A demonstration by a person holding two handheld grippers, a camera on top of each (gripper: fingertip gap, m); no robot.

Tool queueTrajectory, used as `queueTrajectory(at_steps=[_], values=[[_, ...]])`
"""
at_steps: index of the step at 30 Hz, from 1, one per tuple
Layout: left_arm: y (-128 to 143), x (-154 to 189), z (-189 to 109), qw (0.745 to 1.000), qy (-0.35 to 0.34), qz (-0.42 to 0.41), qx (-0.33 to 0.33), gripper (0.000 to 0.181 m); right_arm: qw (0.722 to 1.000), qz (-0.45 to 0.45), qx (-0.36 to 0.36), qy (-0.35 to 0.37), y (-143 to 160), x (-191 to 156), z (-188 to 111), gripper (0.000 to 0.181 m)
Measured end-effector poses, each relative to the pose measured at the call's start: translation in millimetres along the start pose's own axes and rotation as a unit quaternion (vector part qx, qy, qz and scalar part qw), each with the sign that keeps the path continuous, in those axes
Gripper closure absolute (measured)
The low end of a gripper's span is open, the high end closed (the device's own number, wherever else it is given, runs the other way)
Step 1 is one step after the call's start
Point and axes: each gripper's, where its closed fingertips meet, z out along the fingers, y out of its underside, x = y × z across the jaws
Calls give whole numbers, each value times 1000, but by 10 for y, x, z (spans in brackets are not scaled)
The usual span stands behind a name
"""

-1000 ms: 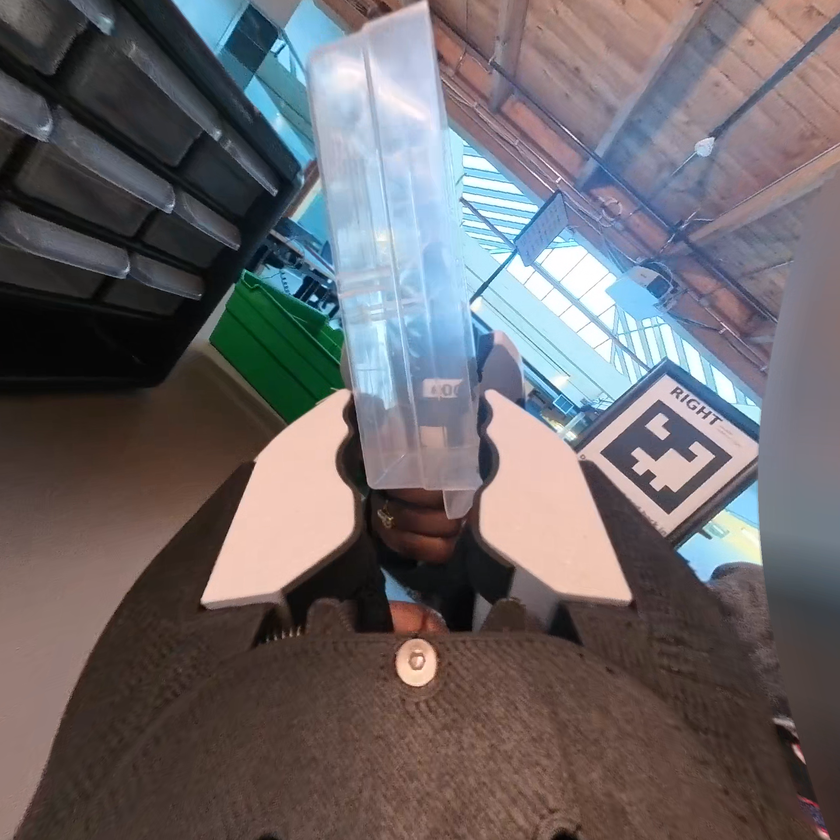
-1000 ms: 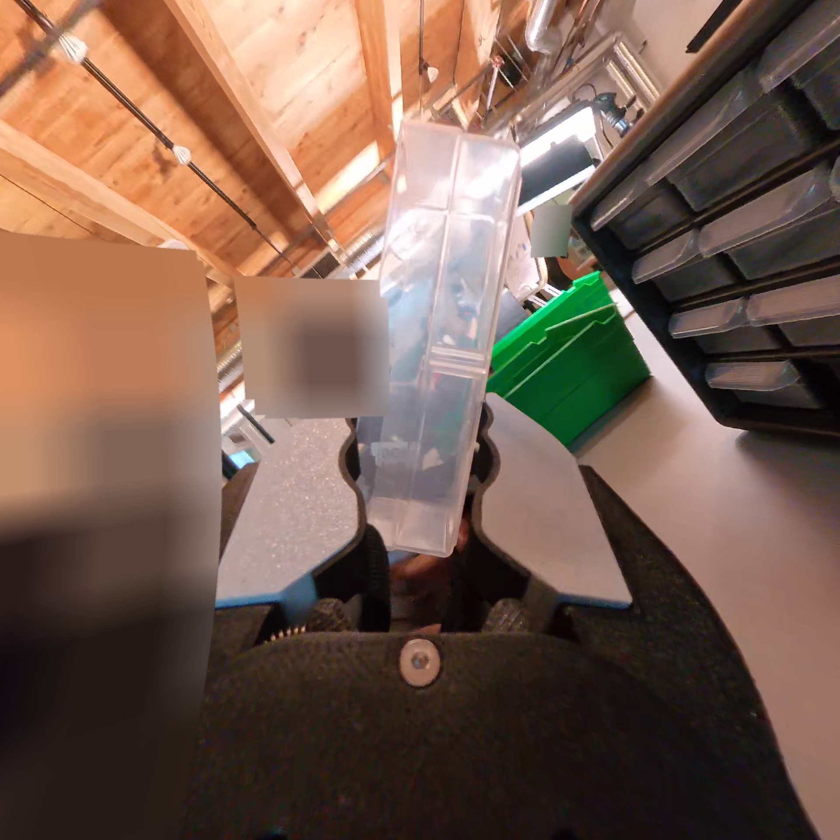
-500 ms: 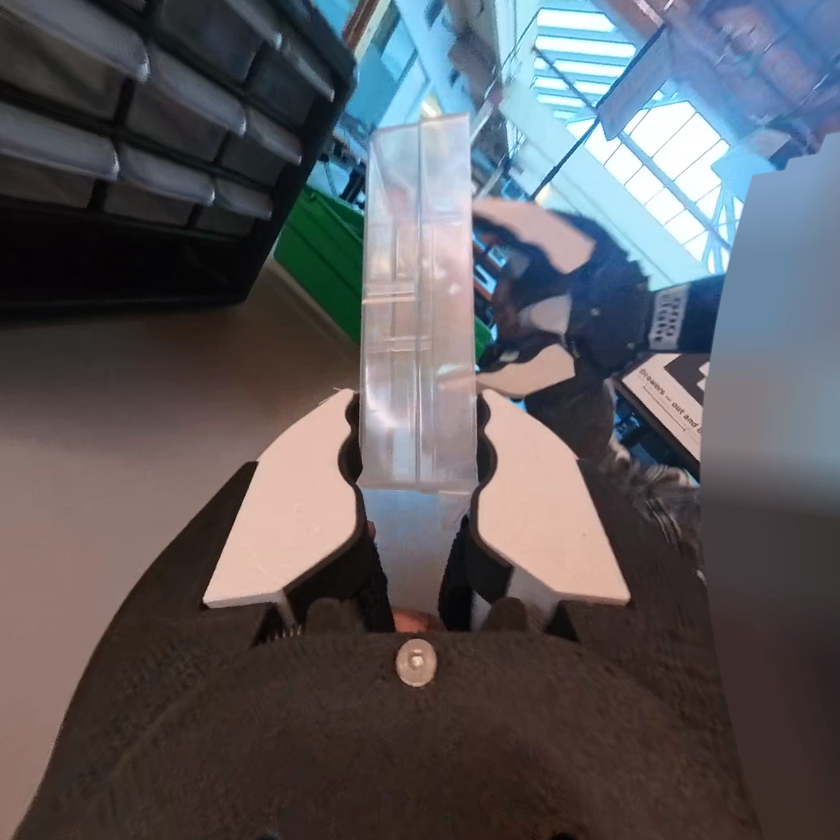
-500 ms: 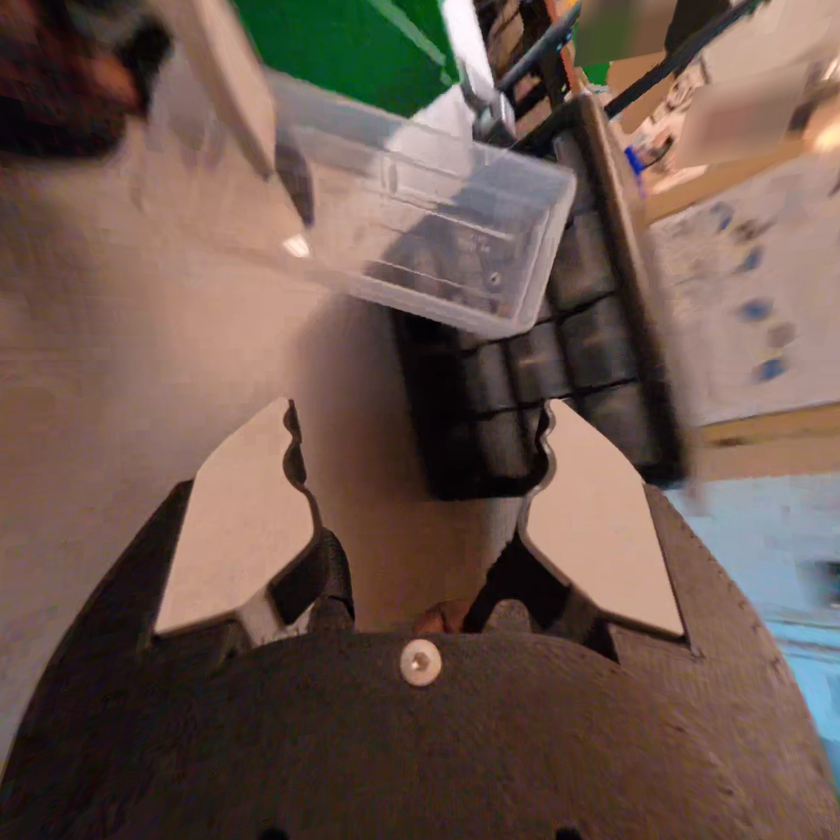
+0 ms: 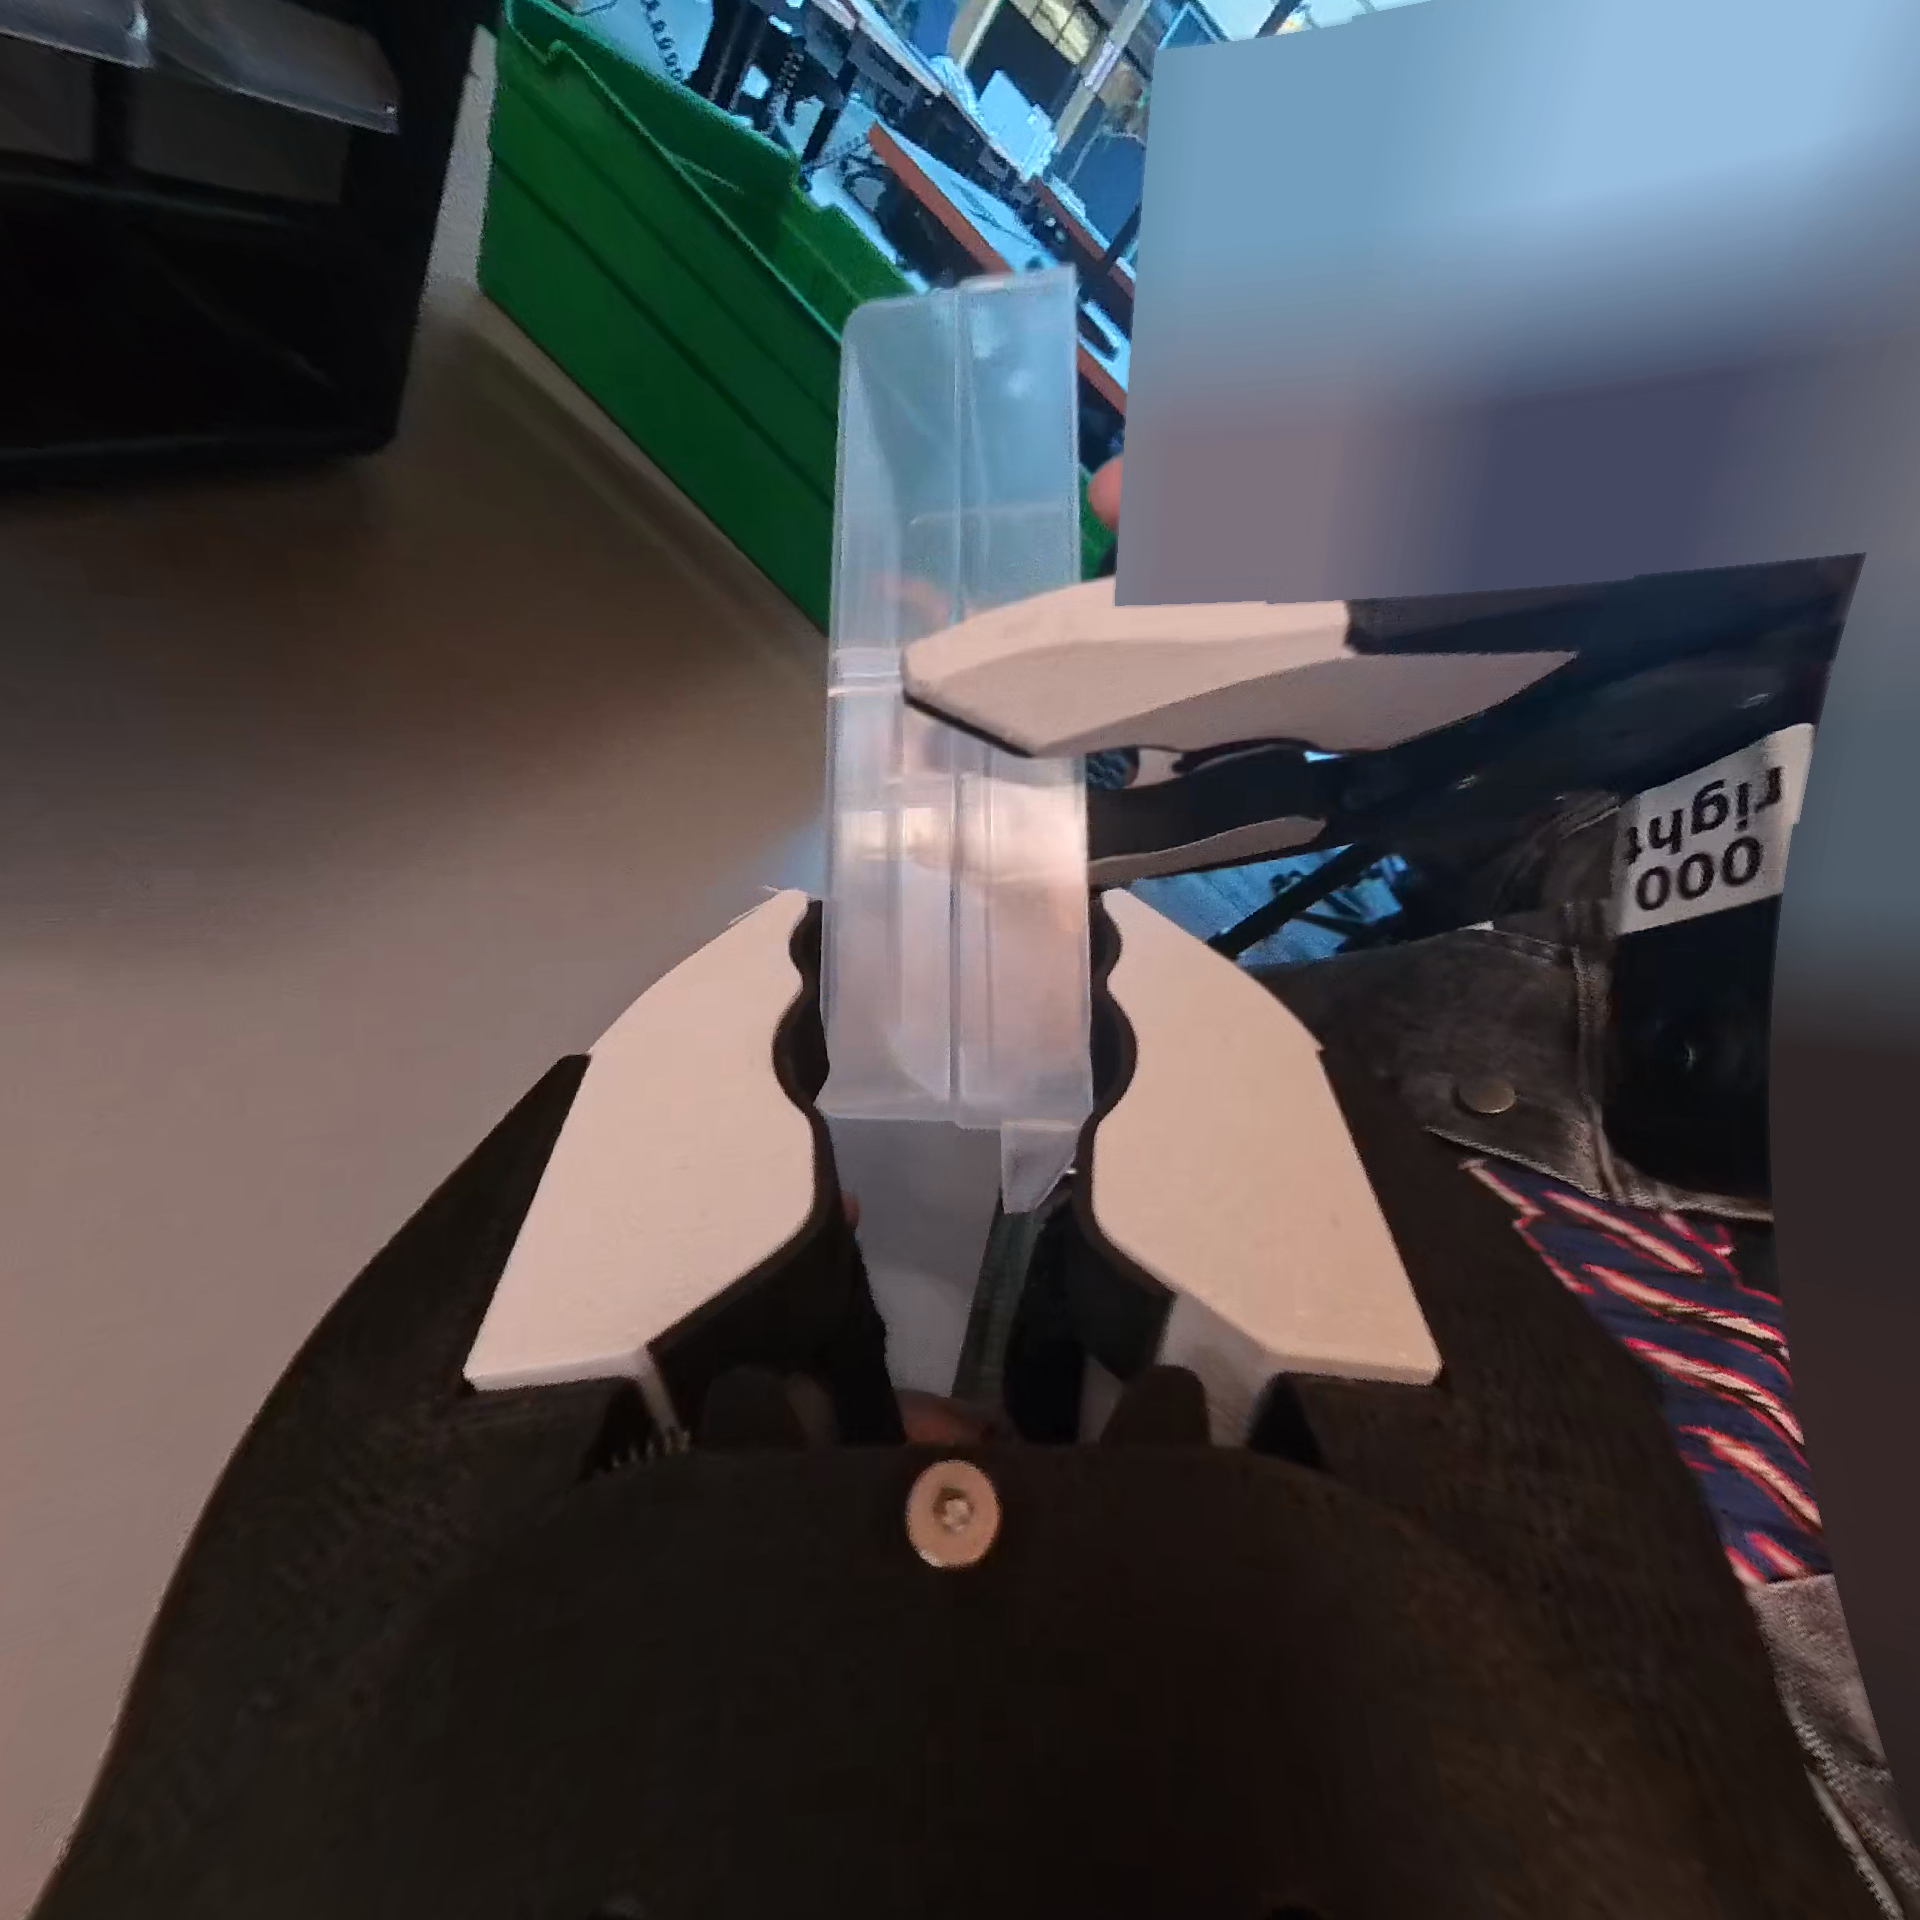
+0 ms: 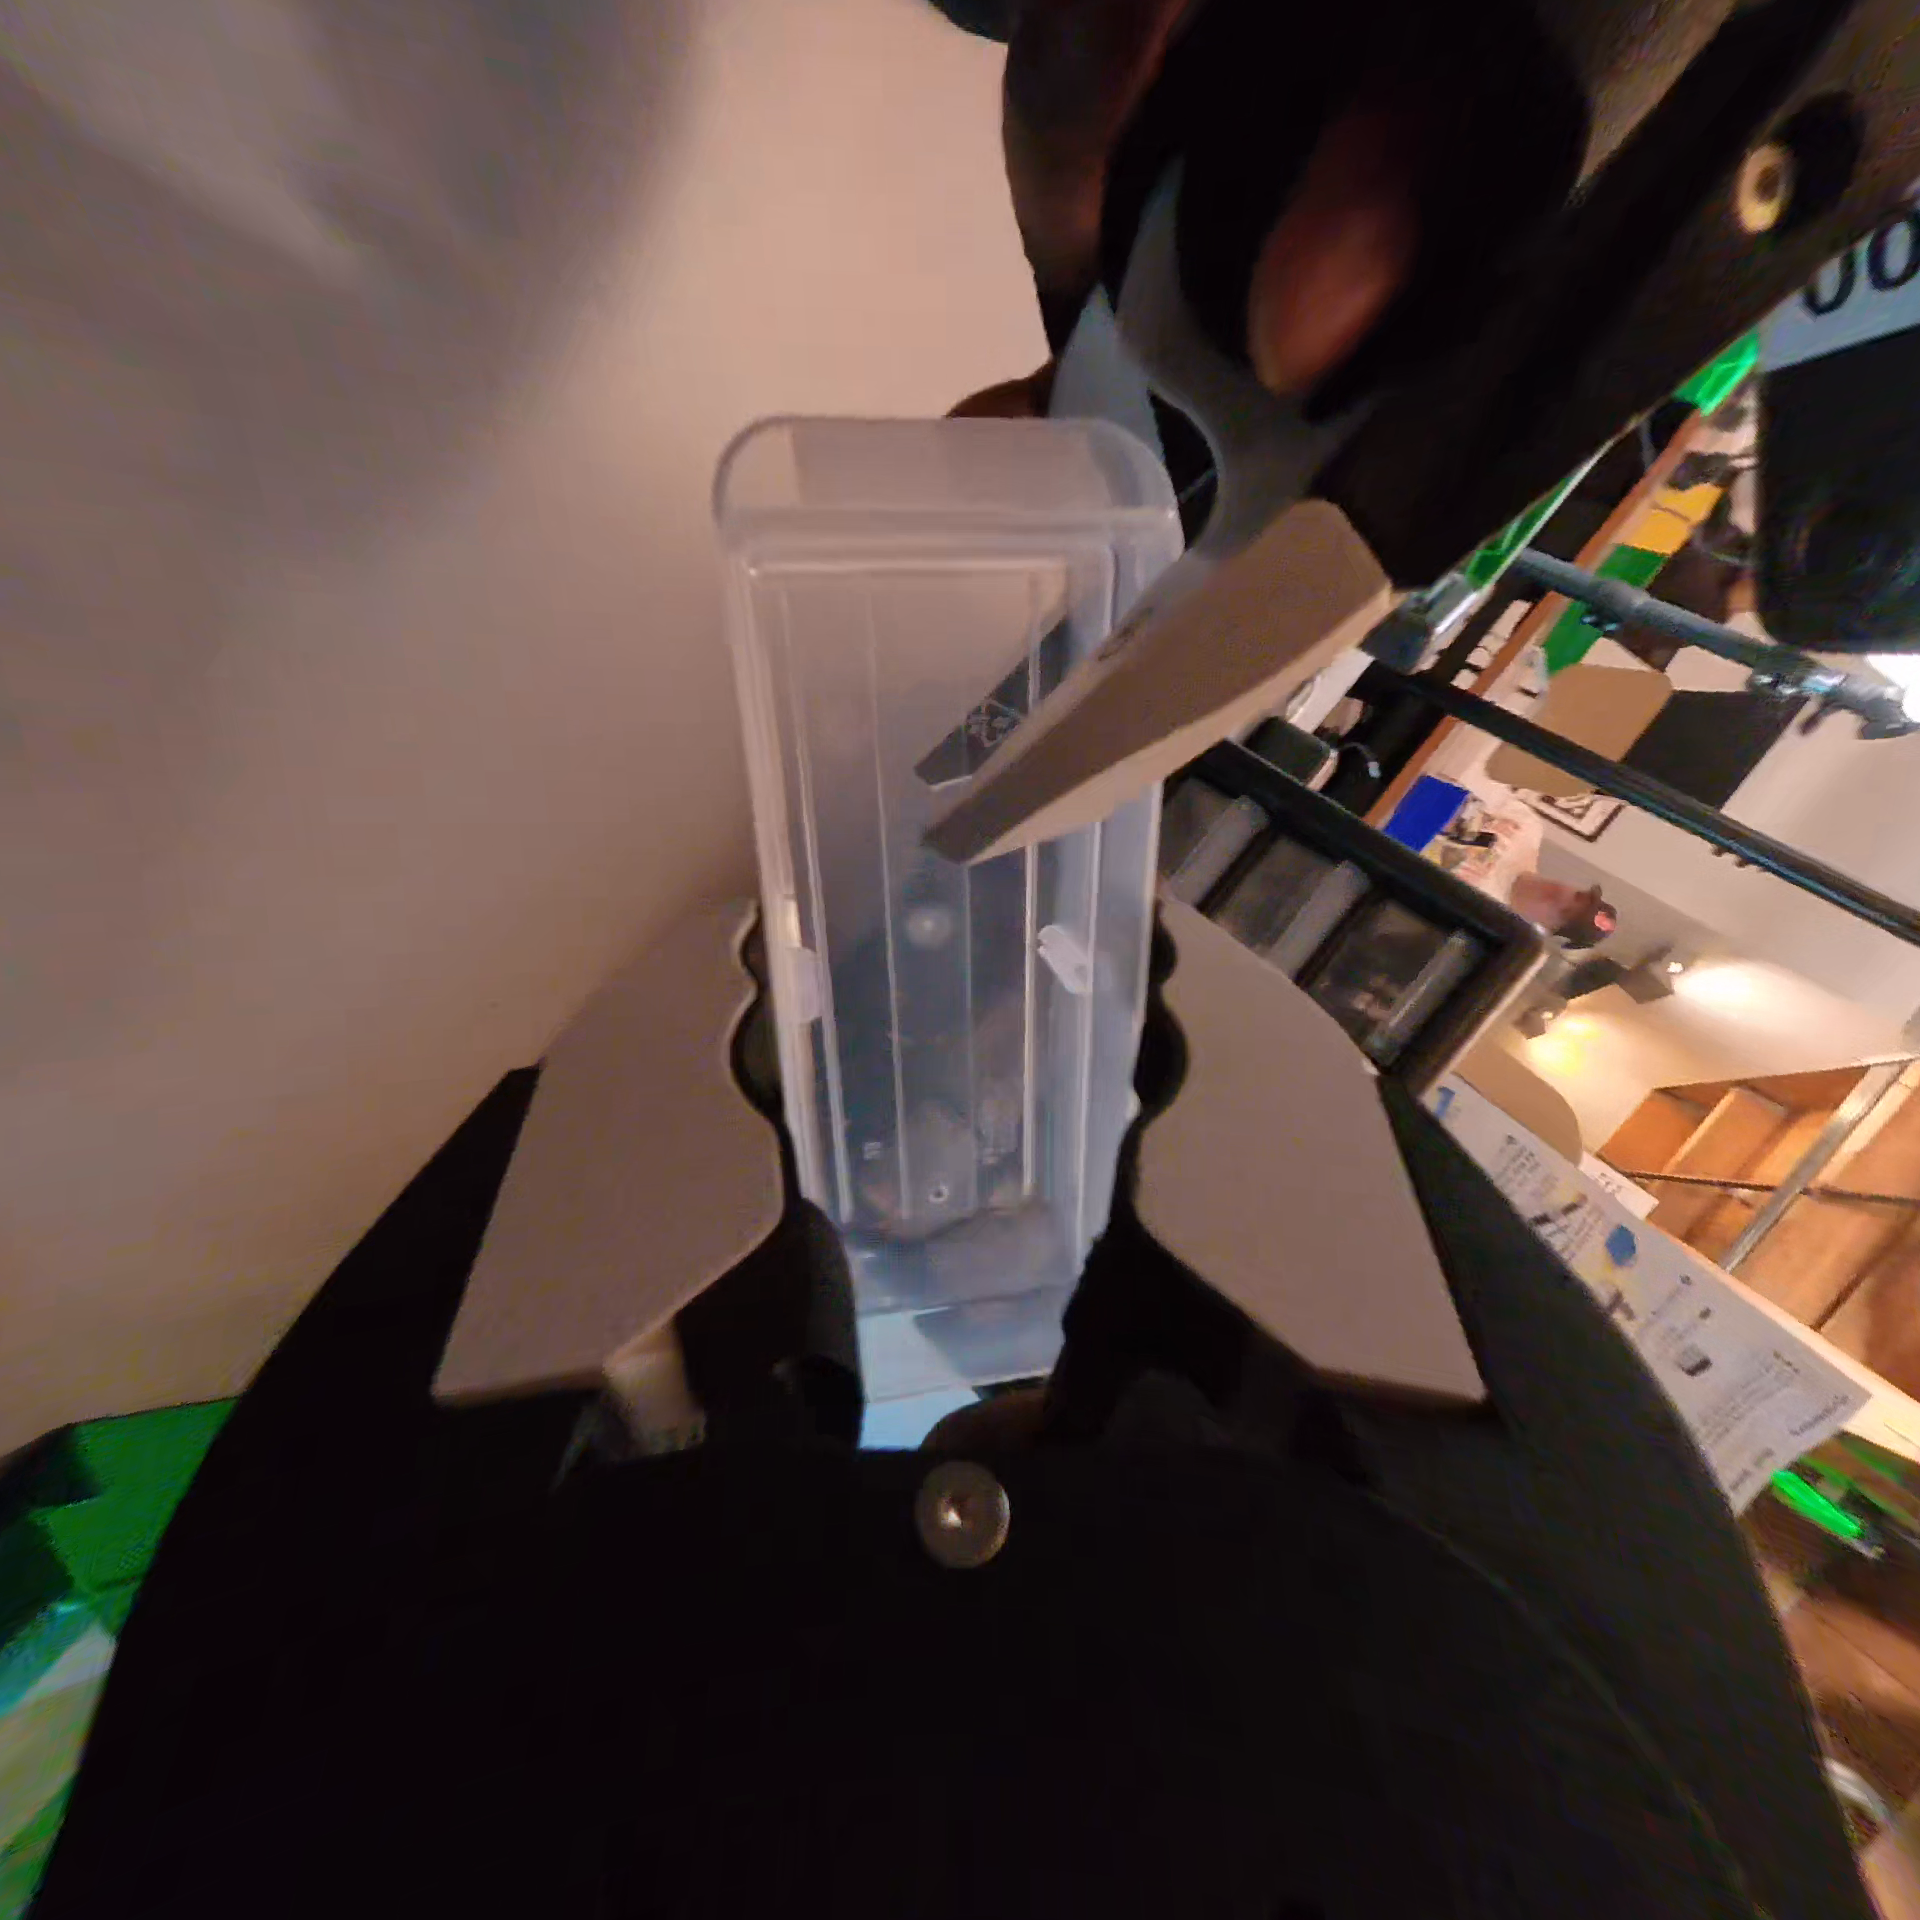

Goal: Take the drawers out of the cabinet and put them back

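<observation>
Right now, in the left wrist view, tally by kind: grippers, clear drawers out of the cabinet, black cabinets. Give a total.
grippers: 2 (left gripper, right gripper)
clear drawer held out: 1
black cabinet: 1
Total: 4

Bright daylit background behind the left wrist view, warmer dimmer light in the right wrist view, soft motion blur on the table (image 6: 364, 520), fisheye bending at edges, near black bodies underexposed
</observation>
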Motion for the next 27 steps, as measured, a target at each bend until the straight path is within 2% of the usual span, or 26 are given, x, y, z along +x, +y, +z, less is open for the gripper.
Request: queueTrajectory(at_steps=[2,4,7,9,12,14,17,19,22,27], values=[[-3,8,-2,1000,-2,13,2,133,1000,-5,-8,6,8,-1,-3,118],[-40,88,-20,999,26,17,12,132,1000,6,6,11,-15,6,-57,121],[-230,173,-137,994,26,73,75,112,999,50,-6,10,204,34,-191,122],[-392,67,-297,981,-47,138,131,103,995,94,-21,17,516,58,-322,122],[-648,-195,-688,923,-207,236,224,99,980,188,-60,-4,1173,-55,-552,122],[-721,-288,-880,893,-262,266,251,100,961,252,-104,-49,1694,-285,-682,122],[-692,-378,-951,893,-280,270,228,101,923,319,-174,-123,2416,-752,-803,122],[-699,-383,-997,890,-287,269,232,101,898,350,-206,-167,2771,-1081,-828,121],[-710,-353,-1014,887,-280,273,245,104,876,379,-218,-203,3085,-1481,-742,121],[-682,-359,-989,890,-276,269,245,107,850,411,-212,-252,3280,-1982,-464,121]])
